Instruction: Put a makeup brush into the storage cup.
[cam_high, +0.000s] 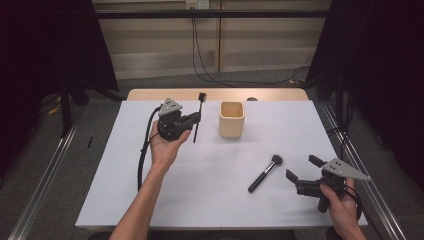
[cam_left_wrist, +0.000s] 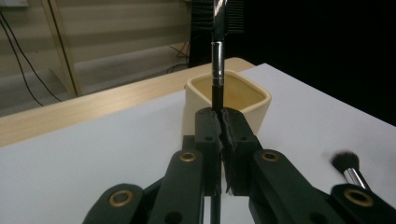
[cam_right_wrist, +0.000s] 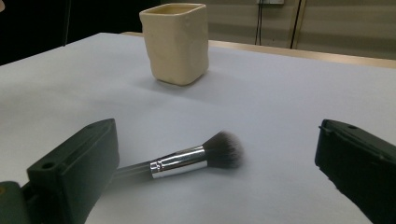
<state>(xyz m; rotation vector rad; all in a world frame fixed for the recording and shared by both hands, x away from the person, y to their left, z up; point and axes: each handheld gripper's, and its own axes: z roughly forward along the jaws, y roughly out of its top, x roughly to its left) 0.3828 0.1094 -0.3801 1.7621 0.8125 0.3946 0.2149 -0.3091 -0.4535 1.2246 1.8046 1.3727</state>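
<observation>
Two brushes | left gripper (cam_high: 192, 119) clamps brow brush (cam_high: 198, 114), axis upright, left of and near cup (cam_high: 232, 120) | right gripper (cam_high: 301, 169) jaws wide, powder brush (cam_high: 265, 173) lying just left of it, bristles pointing far-right

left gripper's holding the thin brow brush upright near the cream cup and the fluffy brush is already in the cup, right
Not quite. The fluffy brush is not in the cream cup; it lies flat on the table ahead of the open right gripper, as the high view shows. The left gripper does hold the thin brow brush upright near the cup.
</observation>
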